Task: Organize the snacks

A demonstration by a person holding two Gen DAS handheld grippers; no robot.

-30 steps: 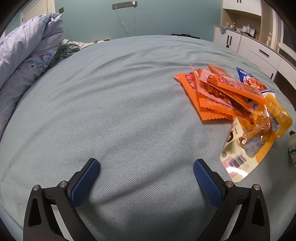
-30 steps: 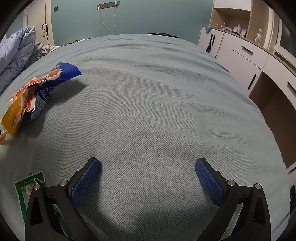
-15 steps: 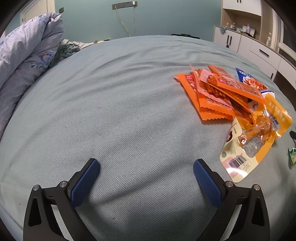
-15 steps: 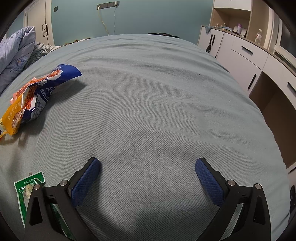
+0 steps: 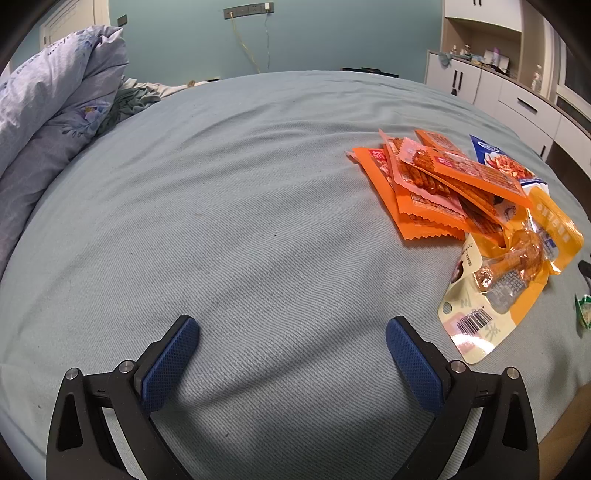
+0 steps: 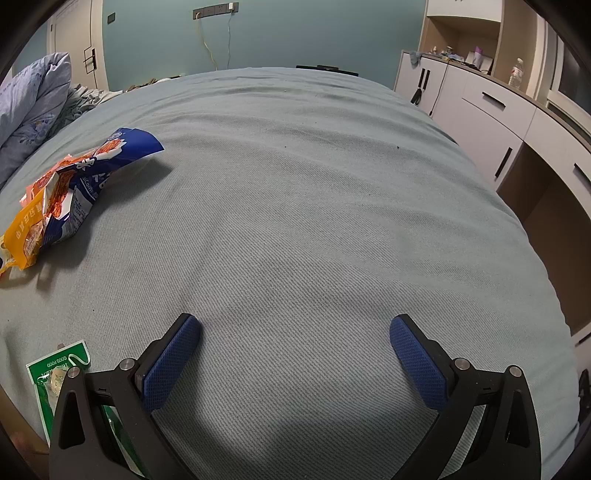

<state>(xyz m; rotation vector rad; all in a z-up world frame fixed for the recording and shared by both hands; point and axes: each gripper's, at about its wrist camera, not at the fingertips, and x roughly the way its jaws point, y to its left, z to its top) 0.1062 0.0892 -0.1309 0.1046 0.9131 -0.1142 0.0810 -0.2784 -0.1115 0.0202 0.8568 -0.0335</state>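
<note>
A heap of snack packets lies on the grey-blue bedspread (image 5: 240, 206). In the left wrist view, orange packets (image 5: 424, 184) overlap a blue-and-white bag (image 5: 495, 158) and a yellow chicken-leg packet (image 5: 517, 273), all to the right of my left gripper (image 5: 291, 332), which is open and holds nothing. A green packet (image 5: 583, 310) peeks in at the right edge. In the right wrist view the blue-and-white bag (image 6: 96, 177) and a yellow packet (image 6: 26, 236) sit far left. The green packet (image 6: 59, 376) lies partly under the left finger of my open, empty right gripper (image 6: 295, 332).
A crumpled floral duvet (image 5: 48, 118) is piled at the left of the bed. White drawers and cupboards (image 6: 517, 118) stand along the right wall, close to the bed's edge (image 6: 546, 258). Cables hang from a wall socket (image 5: 251, 7) at the back.
The right gripper has shifted slightly right; the green packet has slid toward the right edge of the left wrist view. The left gripper and the heap are unmoved.
</note>
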